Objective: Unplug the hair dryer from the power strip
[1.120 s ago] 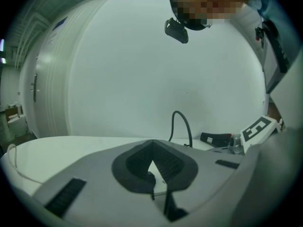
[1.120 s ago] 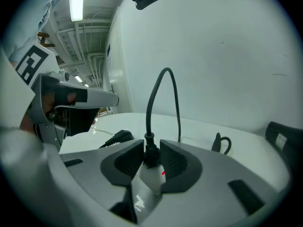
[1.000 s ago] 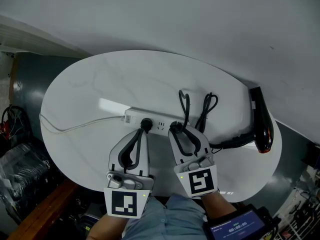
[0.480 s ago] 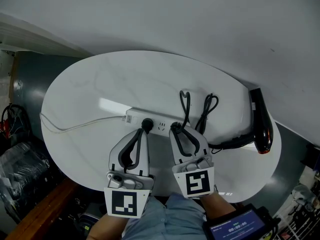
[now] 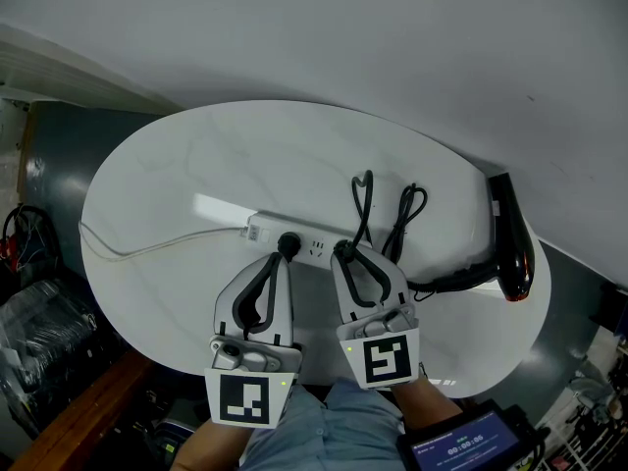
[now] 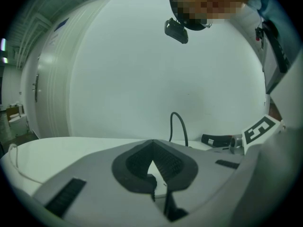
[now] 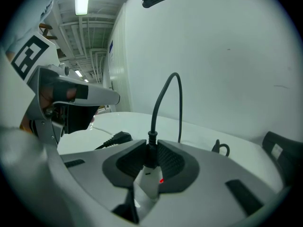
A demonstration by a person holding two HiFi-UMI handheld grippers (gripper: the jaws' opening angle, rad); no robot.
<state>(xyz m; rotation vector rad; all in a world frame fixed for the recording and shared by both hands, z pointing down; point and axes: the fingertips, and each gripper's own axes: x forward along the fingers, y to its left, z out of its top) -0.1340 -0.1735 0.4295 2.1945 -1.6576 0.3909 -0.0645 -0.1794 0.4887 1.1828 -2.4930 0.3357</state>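
White round table [image 5: 196,155]; left claw [image 5: 285,255] shut, empty; right claw [image 5: 343,253] closing on half-hidden plug [image 7: 150,148].

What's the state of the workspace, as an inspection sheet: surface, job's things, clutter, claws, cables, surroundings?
Surface: white oval table.
Job's things: white power strip; hair dryer plug plugged in at its right end; black hair dryer at the table's right edge.
Clutter: second black plug on the strip.
Claws: left claw tips together, nothing seen gripped, beside the strip; right claw closing, pads on the hair dryer plug.
Cables: black cord arcs up from the plug; white lead runs off the table's left.
Surroundings: white wall behind; dark clutter on the floor at left.
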